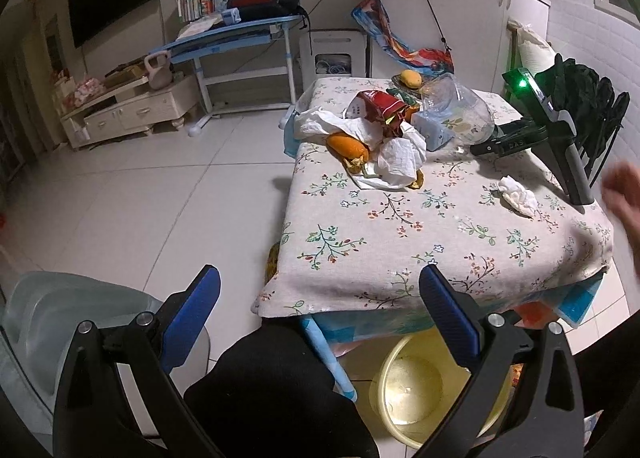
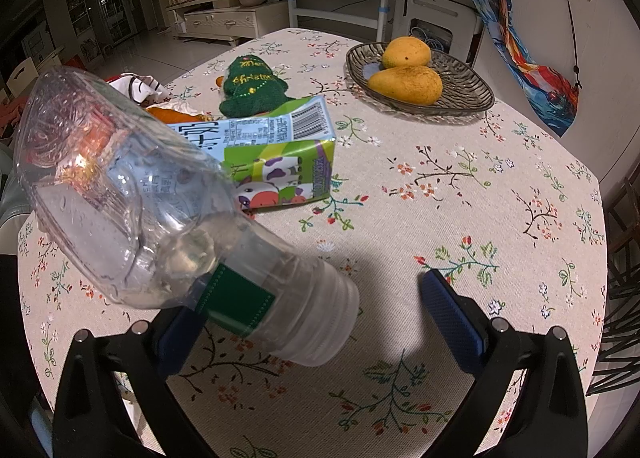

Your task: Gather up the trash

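A crushed clear plastic bottle (image 2: 160,226) with a green label lies tilted on the floral tablecloth (image 2: 460,218), its cap end between the fingers of my right gripper (image 2: 320,298), which is open and not clamped on it. A milk carton (image 2: 280,154) lies just behind the bottle. In the left wrist view a trash pile of white tissues (image 1: 396,154), a red wrapper (image 1: 380,106) and orange peel (image 1: 348,146) sits mid-table, and a crumpled tissue (image 1: 518,194) lies at the right. My left gripper (image 1: 320,290) is open and empty, off the table's near edge.
A glass dish (image 2: 464,86) with two mangoes (image 2: 404,82) stands at the back of the table. A green Christmas plush (image 2: 252,86) lies near the carton. A yellow basin (image 1: 420,390) sits under the table, a grey bin (image 1: 48,318) at the lower left. A hand (image 1: 624,194) shows at right.
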